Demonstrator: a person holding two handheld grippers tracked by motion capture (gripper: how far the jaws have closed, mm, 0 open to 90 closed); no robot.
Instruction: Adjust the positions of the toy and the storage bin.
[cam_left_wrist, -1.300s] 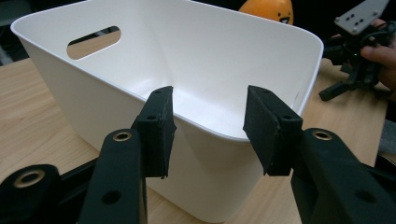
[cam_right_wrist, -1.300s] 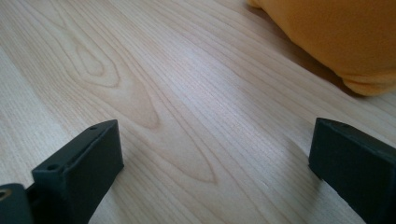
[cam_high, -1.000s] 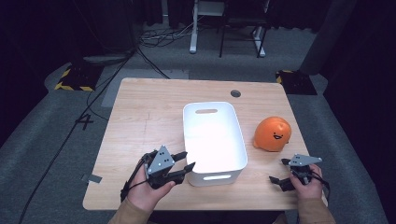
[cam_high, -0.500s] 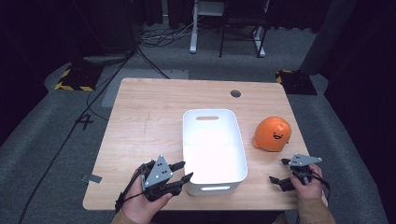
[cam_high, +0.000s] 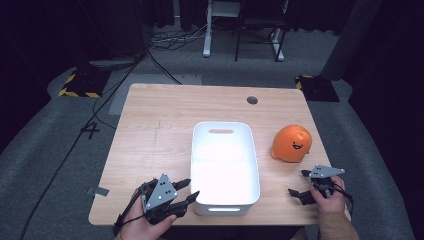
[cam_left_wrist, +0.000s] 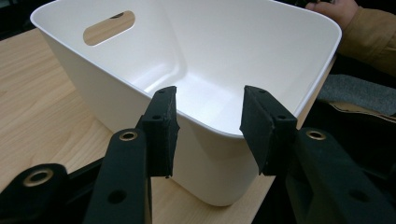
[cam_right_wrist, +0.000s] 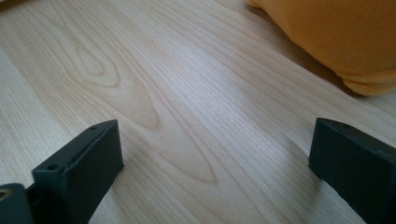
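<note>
White plastic bin (cam_high: 194, 150) at the centre of the high view, long side running up the frame on the pale wooden table (cam_high: 160, 125), empty, handle slot at the far end. Clamped at its lower left corner by the left gripper (cam_high: 192, 188), at the lower left of the frame. In the left gripper view, one black pad against each side of the rounded corner of the bin (cam_left_wrist: 261, 56), rim curving between them, left gripper (cam_left_wrist: 208, 126) squeezed down on that corner as far as the eye can judge. Gripped there, by the look of it, rather than on a long thin wall: a stiff corner, good purchase for dragging or squaring the bin up without tipping it. Orange plush toy (cam_high: 291, 143) at the right of the frame, near the bin's right wall yet apart from it, smiling face turned down-frame. Right gripper (cam_high: 297, 182) at the lower right, just below the toy, released, jaws spread wide with nothing but bare wood (cam_right_wrist: 163, 70) between them. Toy (cam_right_wrist: 336, 37) at the upper right corner of the right gripper view, beyond the right gripper (cam_right_wrist: 215, 154). Held low and open, presumably in wait for the toy, ready for a lift into the bin after its settling; spread wide to suit so bulky and soft a thing.
</note>
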